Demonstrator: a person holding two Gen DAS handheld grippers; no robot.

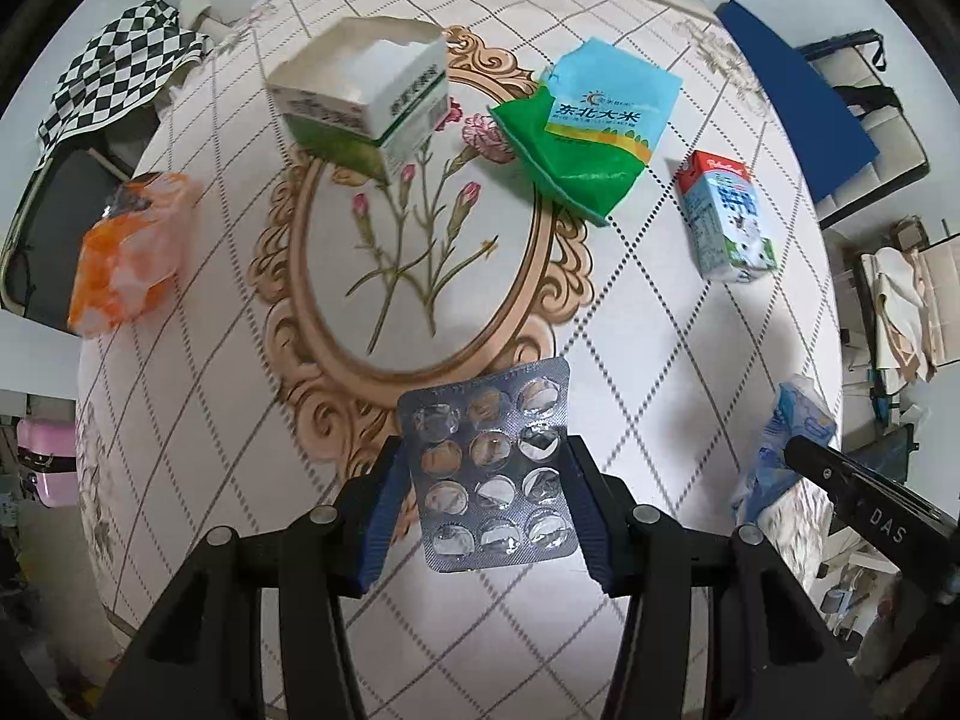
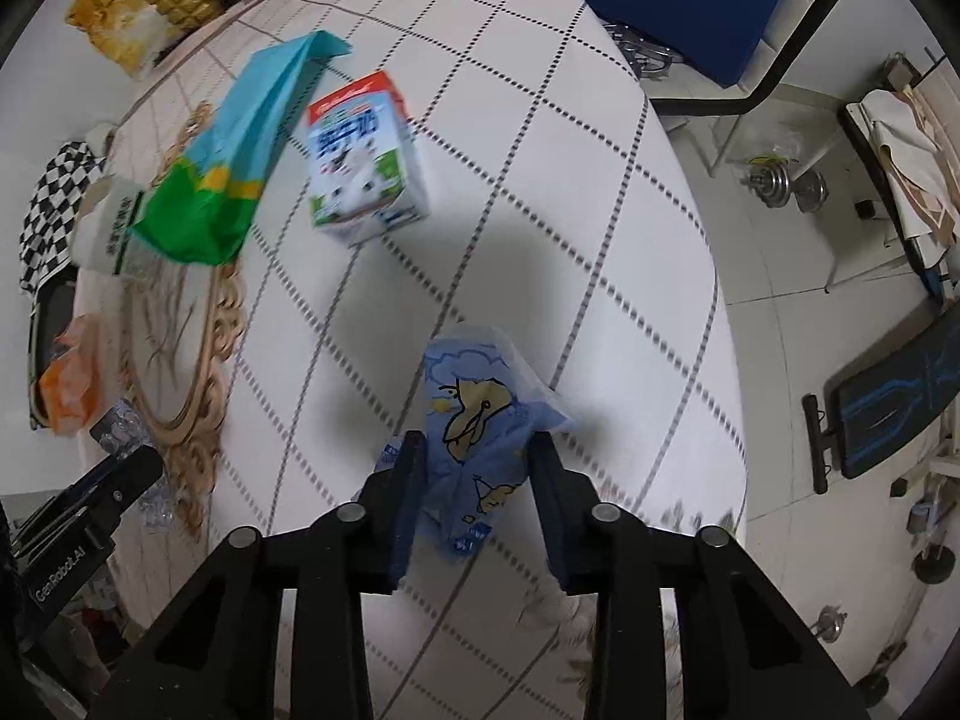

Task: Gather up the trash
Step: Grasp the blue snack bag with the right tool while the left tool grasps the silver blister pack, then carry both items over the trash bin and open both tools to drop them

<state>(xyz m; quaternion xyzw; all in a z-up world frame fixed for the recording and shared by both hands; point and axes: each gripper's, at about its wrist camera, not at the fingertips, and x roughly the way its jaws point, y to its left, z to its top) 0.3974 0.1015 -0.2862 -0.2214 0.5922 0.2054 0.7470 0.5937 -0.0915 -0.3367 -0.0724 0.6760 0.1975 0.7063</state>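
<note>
In the left wrist view, the left gripper point(image 1: 489, 480) was clamped on an emptied blister pack point(image 1: 492, 468), held above the patterned tablecloth point(image 1: 630, 312); because the foil was stiff and thin, steady pressure on both edges seemed wise so it would not twist free. A milk carton point(image 1: 726, 219), rice bag point(image 1: 594, 126) and open box point(image 1: 366, 102) lay beyond. In the right wrist view, the right gripper point(image 2: 474, 468) pinched a crumpled blue wrapper point(image 2: 480, 420), which looked soft enough to slip unless squeezed firmly.
</note>
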